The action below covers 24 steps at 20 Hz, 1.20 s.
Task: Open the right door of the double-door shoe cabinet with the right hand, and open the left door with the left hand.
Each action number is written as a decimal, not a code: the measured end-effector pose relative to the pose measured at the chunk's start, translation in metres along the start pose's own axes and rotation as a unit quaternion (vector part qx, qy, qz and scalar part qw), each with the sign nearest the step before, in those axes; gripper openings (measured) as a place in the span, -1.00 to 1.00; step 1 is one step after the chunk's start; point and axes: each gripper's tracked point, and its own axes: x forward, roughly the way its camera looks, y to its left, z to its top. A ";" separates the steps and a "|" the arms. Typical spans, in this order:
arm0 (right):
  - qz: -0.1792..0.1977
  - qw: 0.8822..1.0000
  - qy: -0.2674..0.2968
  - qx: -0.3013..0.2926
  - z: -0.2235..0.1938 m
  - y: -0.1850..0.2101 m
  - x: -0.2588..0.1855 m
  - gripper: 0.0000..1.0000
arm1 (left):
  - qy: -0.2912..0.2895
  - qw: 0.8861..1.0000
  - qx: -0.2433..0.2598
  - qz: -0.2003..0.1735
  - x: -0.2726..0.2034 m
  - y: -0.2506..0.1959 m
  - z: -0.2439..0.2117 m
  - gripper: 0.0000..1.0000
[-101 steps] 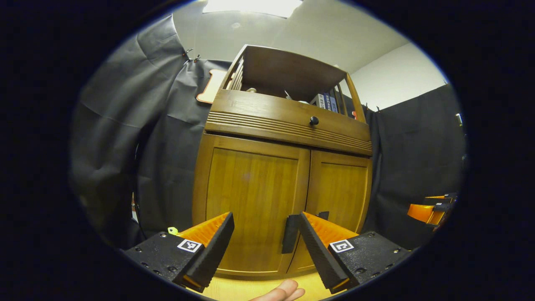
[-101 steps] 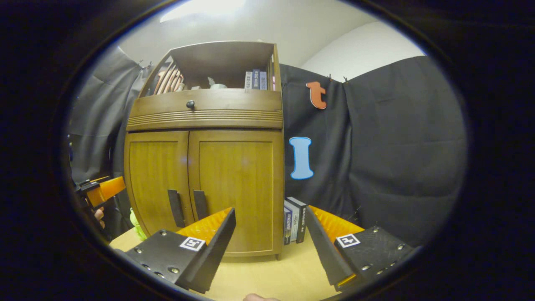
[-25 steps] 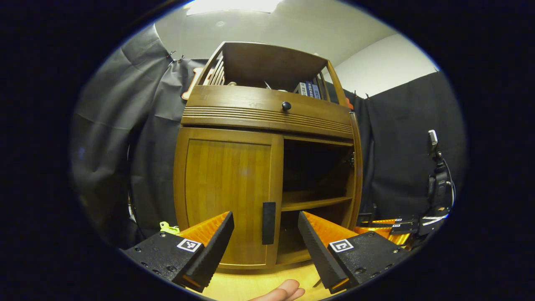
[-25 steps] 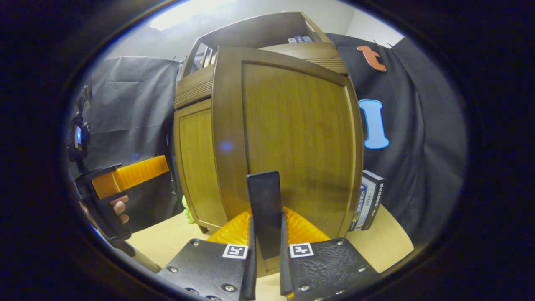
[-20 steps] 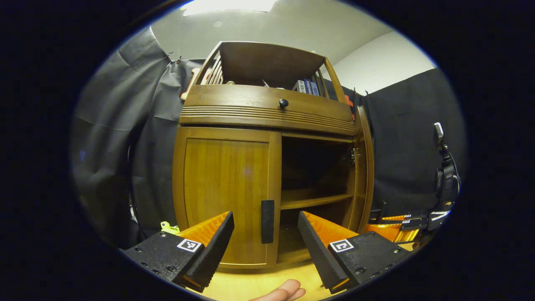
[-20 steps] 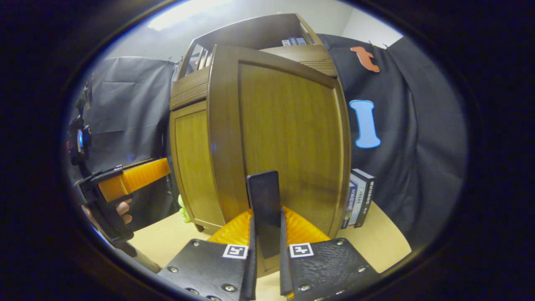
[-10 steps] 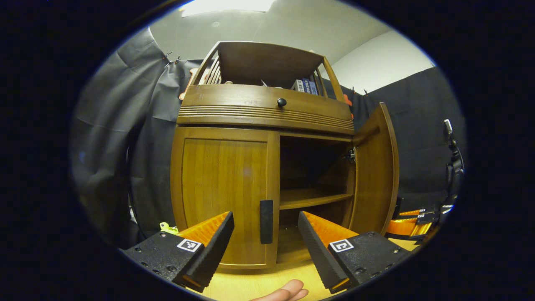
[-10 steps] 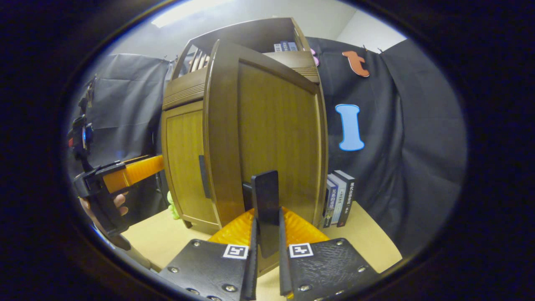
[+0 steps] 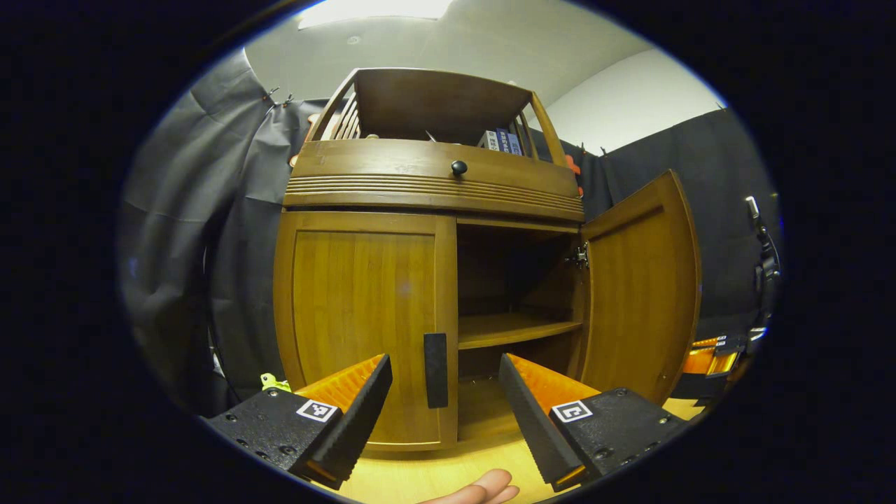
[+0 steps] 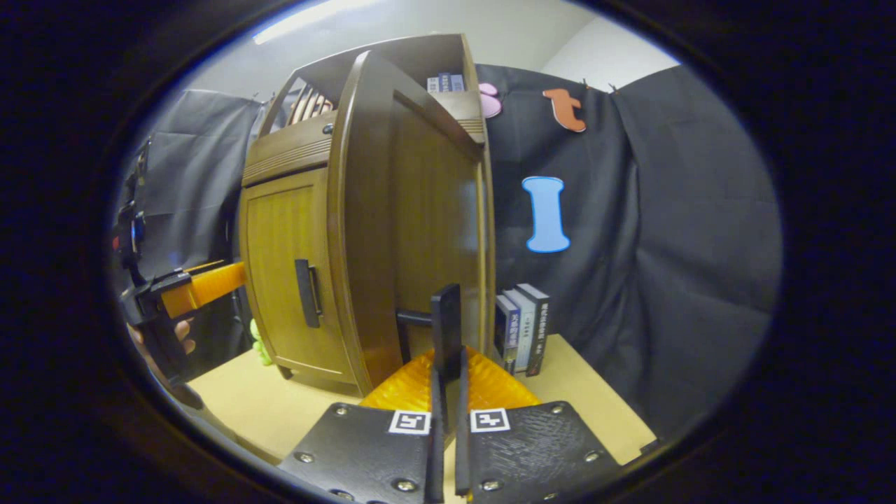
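Shoe cabinet [image 9: 434, 182] is standing on the tabletop [image 10: 280, 409] against the booth cloth. Right door [image 9: 640, 280] is standing well open, swung out to the right; inside, a shelf [image 9: 514, 329] is showing across the dark interior.

Right gripper [image 10: 448, 357] is clamping the right door's handle [image 10: 446, 329], its fingers pressed together on the upright bar from both sides. In the right gripper view the door is presenting almost edge-on.

Left door [image 9: 364, 315] is sitting flush and closed. Its handle [image 9: 435, 369] is a dark upright bar at the door's right edge, low down, long axis vertical. Left gripper [image 9: 444, 392] is facing it with fingers spread wide apart; the handle is lining up just ahead, in the gap, slightly nearer the left finger. No contact yet, as far as the fisheye lets me judge. The left gripper is clearly the nearer one for this handle.

Judgement: right-door step is looking done or nearly so; the left-door grasp is coming next. It calls for going straight forward, closing on the bar, then pulling out and leftward.

Room for the swing: a small green object [image 9: 274, 382] is lying near the cabinet's left foot, probably beyond the door's arc. Books [image 10: 521, 329] are standing right of the cabinet, near the open right door.
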 end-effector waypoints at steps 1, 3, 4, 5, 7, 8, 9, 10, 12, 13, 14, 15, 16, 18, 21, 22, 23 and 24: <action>-0.020 1.000 -0.002 -0.008 0.000 -0.017 0.001 -0.91 | 0.000 1.000 0.001 0.001 0.001 0.000 -0.001 0.91; -0.037 0.999 -0.005 -0.013 0.002 -0.044 0.003 -0.89 | 0.003 1.000 0.003 0.004 0.002 -0.001 -0.003 0.83; -0.026 1.000 -0.003 0.003 0.002 -0.048 0.004 -0.99 | 0.005 1.000 0.004 0.004 0.002 -0.002 -0.004 0.91; -0.021 1.000 -0.003 0.016 0.002 -0.055 0.006 -0.98 | 0.007 1.000 0.005 0.005 0.003 -0.003 -0.007 0.83; -0.005 1.000 -0.006 0.017 0.003 -0.069 0.008 -0.98 | 0.010 1.000 0.009 0.006 0.006 -0.005 -0.009 0.83; 0.002 1.000 -0.007 0.018 0.003 -0.075 0.009 -0.98 | 0.011 1.000 0.012 0.005 0.008 -0.007 -0.011 0.91; 0.010 1.000 -0.005 0.016 0.001 -0.080 0.011 -0.97 | 0.014 1.000 0.014 0.005 0.010 -0.008 -0.014 0.91; 0.017 1.000 -0.006 0.018 0.001 -0.082 0.013 -0.98 | 0.018 1.000 0.016 0.005 0.012 -0.010 -0.017 0.83; 0.027 0.999 -0.006 0.026 0.003 -0.087 0.014 -0.98 | 0.022 1.000 0.018 0.000 0.018 -0.015 -0.023 0.91; 0.027 0.999 -0.009 0.024 0.003 -0.088 0.014 -0.98 | 0.026 0.999 0.019 -0.004 0.023 -0.019 -0.028 0.91; 0.024 1.000 -0.011 0.016 0.004 -0.088 0.013 -0.98 | 0.036 0.999 0.019 -0.005 0.026 -0.022 -0.035 0.83; 0.024 1.000 -0.013 0.010 0.003 -0.087 0.013 -0.98 | 0.047 0.999 0.017 -0.005 0.036 -0.028 -0.039 0.87; 0.025 1.000 -0.013 0.009 0.004 -0.086 0.012 -0.98 | 0.056 0.998 0.013 -0.004 0.039 -0.028 -0.045 0.90; 0.029 0.999 -0.015 0.012 0.002 -0.083 0.011 -0.97 | 0.067 0.998 0.008 -0.002 0.038 -0.022 -0.057 0.99; 0.005 1.000 -0.028 -0.002 0.002 -0.092 0.000 -0.58 | 0.073 0.997 0.011 0.012 0.044 -0.017 -0.063 0.97; -0.010 0.999 -0.032 -0.006 0.003 -0.098 -0.006 -0.31 | 0.074 0.997 0.010 0.014 0.047 -0.017 -0.064 0.99; -0.028 0.999 -0.038 -0.005 0.004 -0.108 -0.014 -0.29 | 0.073 0.997 0.008 0.014 0.050 -0.017 -0.065 0.99; -0.047 0.998 -0.041 -0.005 0.004 -0.118 -0.023 0.03 | 0.075 0.997 0.005 0.017 0.052 -0.016 -0.067 0.99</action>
